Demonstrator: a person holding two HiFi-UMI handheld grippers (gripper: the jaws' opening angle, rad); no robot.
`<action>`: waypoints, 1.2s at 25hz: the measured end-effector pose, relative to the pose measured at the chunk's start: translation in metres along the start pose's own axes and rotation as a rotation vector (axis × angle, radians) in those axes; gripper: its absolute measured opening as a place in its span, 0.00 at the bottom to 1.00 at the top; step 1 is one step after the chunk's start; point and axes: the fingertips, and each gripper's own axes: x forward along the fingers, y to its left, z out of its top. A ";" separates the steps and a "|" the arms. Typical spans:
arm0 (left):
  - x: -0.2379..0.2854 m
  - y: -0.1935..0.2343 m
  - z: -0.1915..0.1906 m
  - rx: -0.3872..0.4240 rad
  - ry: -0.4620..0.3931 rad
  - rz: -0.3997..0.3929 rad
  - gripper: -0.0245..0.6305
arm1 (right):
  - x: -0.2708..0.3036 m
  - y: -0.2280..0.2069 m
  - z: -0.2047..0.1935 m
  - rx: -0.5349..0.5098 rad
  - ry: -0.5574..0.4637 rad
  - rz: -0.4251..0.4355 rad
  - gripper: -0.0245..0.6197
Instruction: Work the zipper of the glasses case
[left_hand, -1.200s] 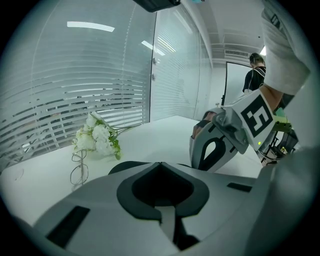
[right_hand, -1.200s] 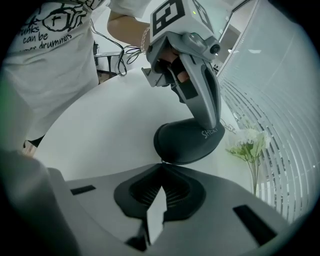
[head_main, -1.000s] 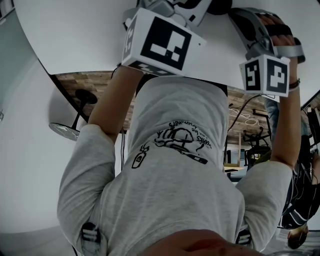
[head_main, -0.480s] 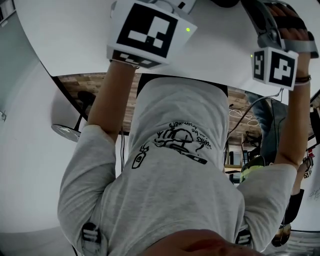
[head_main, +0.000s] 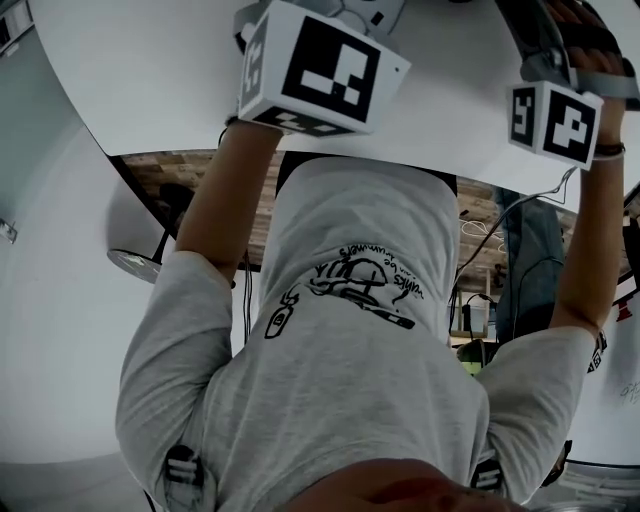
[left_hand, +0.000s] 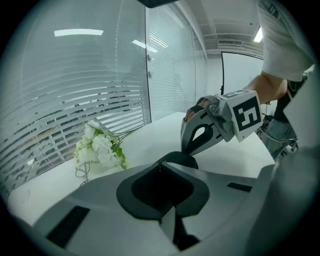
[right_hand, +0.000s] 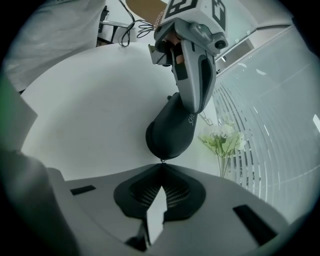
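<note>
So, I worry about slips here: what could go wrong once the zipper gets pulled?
The right claw pinches only the tiny zipper pull at its very tips, so it may slip out. The left claw grips just one end of the glasses case, so a hard tug could twist the case loose.
</note>
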 end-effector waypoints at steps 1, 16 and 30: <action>0.000 0.001 -0.001 0.012 0.004 0.008 0.07 | 0.001 0.000 0.000 0.014 -0.002 0.004 0.04; 0.008 -0.002 0.003 0.032 0.025 0.020 0.07 | -0.012 0.019 0.007 0.244 -0.021 0.045 0.04; 0.007 0.000 0.005 0.065 0.038 0.048 0.07 | -0.016 0.020 0.035 0.533 -0.009 -0.009 0.05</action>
